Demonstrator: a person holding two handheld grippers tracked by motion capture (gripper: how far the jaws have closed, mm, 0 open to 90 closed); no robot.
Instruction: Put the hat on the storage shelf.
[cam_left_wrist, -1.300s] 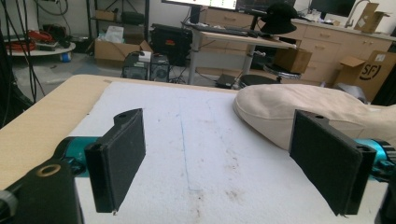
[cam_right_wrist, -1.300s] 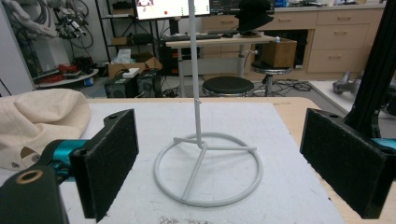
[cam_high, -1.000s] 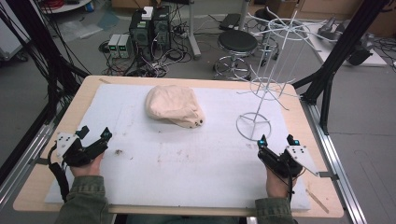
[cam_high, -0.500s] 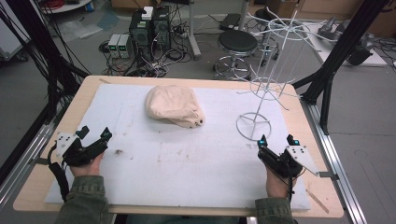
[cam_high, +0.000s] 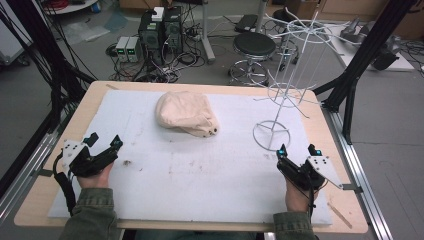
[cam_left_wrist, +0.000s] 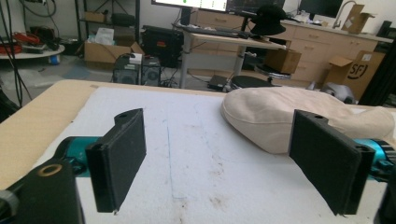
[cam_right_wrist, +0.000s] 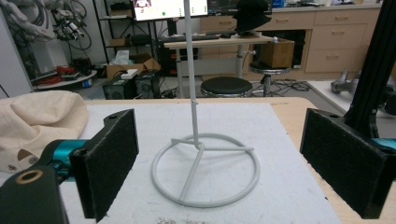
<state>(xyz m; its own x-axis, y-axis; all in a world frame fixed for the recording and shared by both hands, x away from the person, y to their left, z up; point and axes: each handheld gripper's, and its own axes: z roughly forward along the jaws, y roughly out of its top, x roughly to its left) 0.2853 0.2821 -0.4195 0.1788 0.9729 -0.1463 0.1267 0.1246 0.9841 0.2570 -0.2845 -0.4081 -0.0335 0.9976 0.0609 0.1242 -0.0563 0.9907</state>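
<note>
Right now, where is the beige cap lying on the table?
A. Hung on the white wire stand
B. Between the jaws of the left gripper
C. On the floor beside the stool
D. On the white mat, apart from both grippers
D: the beige cap lies on the white mat, away from the left gripper and the right gripper; the white wire stand holds nothing.

no visible change across high-view frames. left gripper (cam_high: 104, 145) at lower left of frame, same spot on white mat (cam_high: 200, 180), jaws same spread. right gripper (cam_high: 296, 152) at lower right, same spot, same spread. beige hat (cam_high: 186, 113) at upper centre and white wire stand (cam_high: 272, 134) right of it show no shift.
</note>
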